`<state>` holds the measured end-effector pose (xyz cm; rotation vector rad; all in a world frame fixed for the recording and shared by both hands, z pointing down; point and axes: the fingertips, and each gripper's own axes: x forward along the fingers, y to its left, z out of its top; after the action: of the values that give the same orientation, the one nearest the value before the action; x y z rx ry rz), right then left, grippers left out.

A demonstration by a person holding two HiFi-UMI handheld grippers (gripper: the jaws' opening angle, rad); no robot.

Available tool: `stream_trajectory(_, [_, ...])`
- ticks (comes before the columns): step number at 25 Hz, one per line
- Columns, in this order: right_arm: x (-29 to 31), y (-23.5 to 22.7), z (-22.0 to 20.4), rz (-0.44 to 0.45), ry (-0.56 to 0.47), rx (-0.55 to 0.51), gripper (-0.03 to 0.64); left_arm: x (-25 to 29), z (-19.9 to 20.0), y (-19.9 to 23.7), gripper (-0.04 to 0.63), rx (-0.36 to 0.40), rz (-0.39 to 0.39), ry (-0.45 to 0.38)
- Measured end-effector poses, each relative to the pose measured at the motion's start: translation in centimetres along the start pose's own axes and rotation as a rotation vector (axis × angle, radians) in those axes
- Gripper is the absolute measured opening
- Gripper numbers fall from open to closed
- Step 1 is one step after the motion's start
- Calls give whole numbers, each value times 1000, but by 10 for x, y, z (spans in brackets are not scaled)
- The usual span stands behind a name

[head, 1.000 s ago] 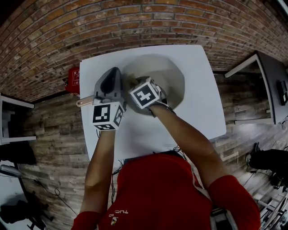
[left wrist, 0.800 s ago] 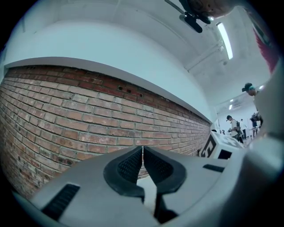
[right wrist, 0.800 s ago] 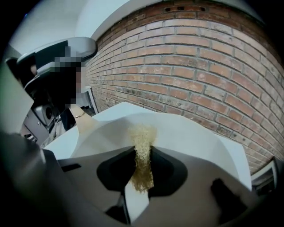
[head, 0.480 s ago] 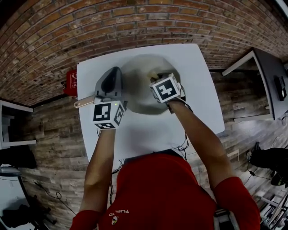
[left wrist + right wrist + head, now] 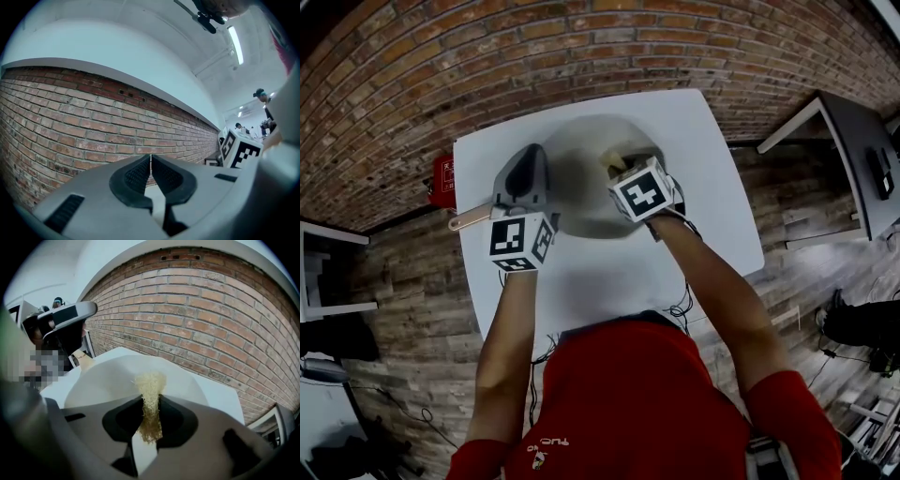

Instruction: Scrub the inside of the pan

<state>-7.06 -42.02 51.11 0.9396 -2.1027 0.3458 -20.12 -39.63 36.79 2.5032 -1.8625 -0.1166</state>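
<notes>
1. Far left, off the desk (image 5: 581,272), a red box-ish thing (image 5: 442,180) sits on the floor by the brick wall (image 5: 581,47). It's well apart from the action and in nobody's way.
2. The pan's wooden handle (image 5: 467,220) sticks out toward the desk's left edge. The left gripper (image 5: 150,159) sits over the spot where the handle runs in toward the pan. Its jaws are pressed together with nothing between them. My guess is it's there to pin the pan so it doesn't skate around. I can't tell if it's actually touching the handle, though.
3. The pan (image 5: 581,159) is a pale, wide one on the far half of the desk, roughly centre. The inside looks bare and light, with no grime I can make out.
4. The right gripper (image 5: 151,401) is over the pan's right side, jaws pinching a straw-coloured fibrous scrubber (image 5: 150,378). The scrubber pokes out the front toward the inner wall. That makes sense to me: grab the tail end so the bushy end does the rubbing. Can't say whether it's on the surface right now.
5. Pretty much nothing is in the way. The two grippers are near each other over the pan, so I reckon a wide stroke to the left could bump the left one.
6. Further right, some cables (image 5: 680,305) dangle off the desk's near edge. A dark second desk (image 5: 853,141) stands well apart by the wall.
</notes>
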Motion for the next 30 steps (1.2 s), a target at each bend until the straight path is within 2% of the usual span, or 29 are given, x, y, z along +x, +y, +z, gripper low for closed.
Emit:
stream_trajectory(4, [-1,37,20,38,-22,-101,86,-4,2,5,23,3,15,-1])
stream_trajectory(7, [8,71,26,104,-24,-138,86,-9,3,11,23,5,30,-2])
stream_trajectory(13, [22,104,11,168,48,-264,86,-17,5,17,23,8,50,-2])
stream_trajectory(21, [8,69,-15,119,111,-336,86,-17,0,13,22,5,42,4])
stream_trajectory(30, [-21,5,-40,21,132,-331,86,-7,-5,-10,22,13,8,18])
